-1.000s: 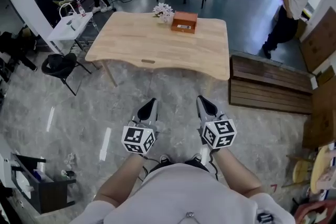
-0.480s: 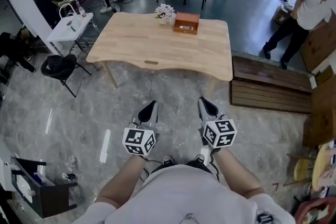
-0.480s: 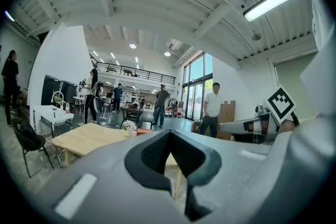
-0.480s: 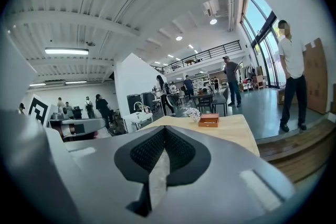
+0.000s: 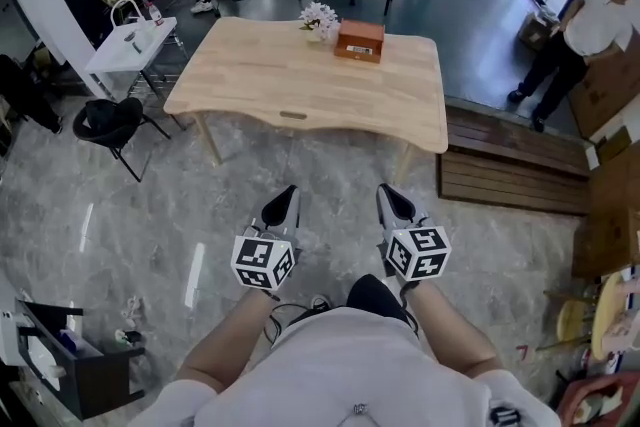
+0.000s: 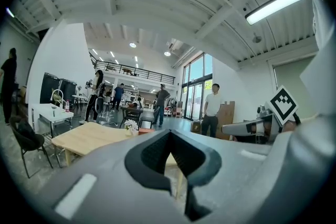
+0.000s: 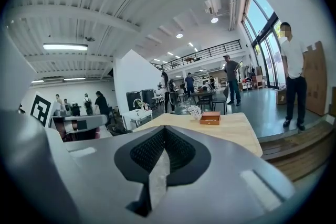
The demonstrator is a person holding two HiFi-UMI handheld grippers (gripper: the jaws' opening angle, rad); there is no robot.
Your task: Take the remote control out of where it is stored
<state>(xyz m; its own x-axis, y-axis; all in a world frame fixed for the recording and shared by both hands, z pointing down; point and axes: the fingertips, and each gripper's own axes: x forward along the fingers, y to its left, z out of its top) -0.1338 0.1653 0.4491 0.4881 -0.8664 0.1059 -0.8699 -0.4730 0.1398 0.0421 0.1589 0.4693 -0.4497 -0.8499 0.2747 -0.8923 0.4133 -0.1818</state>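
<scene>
No remote control shows in any view. A small brown wooden box (image 5: pixel 360 41) with a closed lid sits at the far side of a light wooden table (image 5: pixel 300 85), next to a pot of white flowers (image 5: pixel 319 19). The right gripper view also shows the box (image 7: pixel 210 118) and the flowers (image 7: pixel 195 110). My left gripper (image 5: pixel 281 207) and right gripper (image 5: pixel 396 203) are held side by side over the floor, well short of the table. Both have their jaws together with nothing between them. The left gripper (image 6: pixel 169 134) and right gripper (image 7: pixel 164 129) point toward the table.
A black chair (image 5: pixel 112 123) and a white side table (image 5: pixel 130 45) stand left of the table. A low wooden platform (image 5: pixel 510 165) lies to its right. A person (image 5: pixel 590 35) stands at the far right; others stand at the back. A black crate (image 5: pixel 75 365) sits at lower left.
The view has crept forward, so the table sits slightly nearer. The person at the right has stepped further right. Both grippers keep the same pose, jaws together.
</scene>
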